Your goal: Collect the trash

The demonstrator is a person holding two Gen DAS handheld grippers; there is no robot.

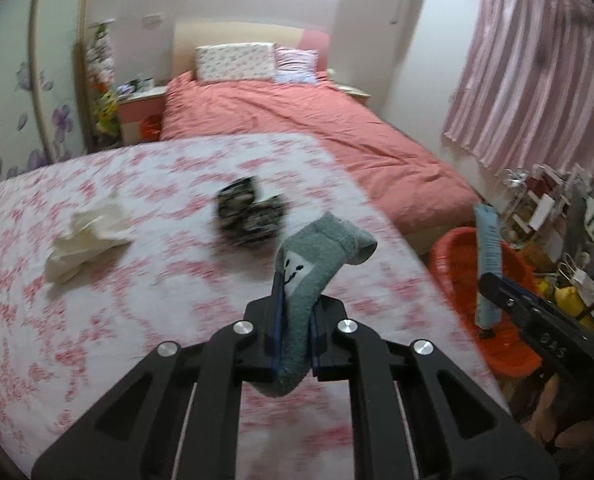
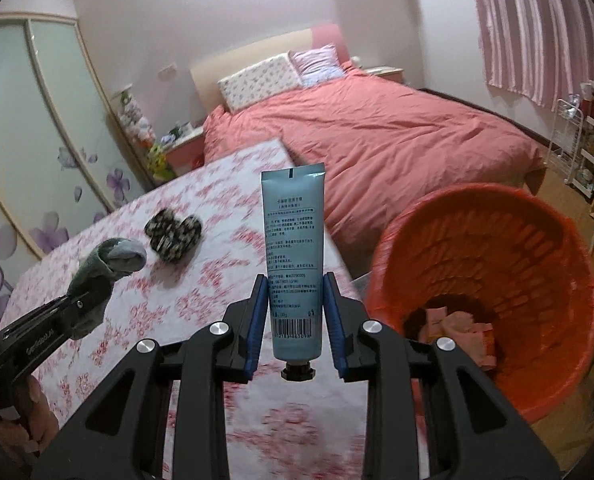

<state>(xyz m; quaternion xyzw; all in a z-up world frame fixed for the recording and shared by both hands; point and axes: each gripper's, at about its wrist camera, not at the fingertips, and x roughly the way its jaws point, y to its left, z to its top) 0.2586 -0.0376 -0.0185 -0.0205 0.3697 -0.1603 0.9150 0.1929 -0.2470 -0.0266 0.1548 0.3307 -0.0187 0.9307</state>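
My left gripper is shut on a grey-green fuzzy sock with a small face on it, lifted above the floral-covered table. In the right wrist view the same sock hangs at the left. My right gripper is shut on a pale blue tube, cap toward the camera, held upright beside the table's right edge. The tube also shows at the right of the left wrist view, over the orange bin. A crumpled white tissue and a dark patterned bundle lie on the table.
The orange bin stands on the floor right of the table, with pinkish scraps at its bottom. Behind the table is a bed with a coral duvet. A white wire rack and clutter stand under the pink curtain.
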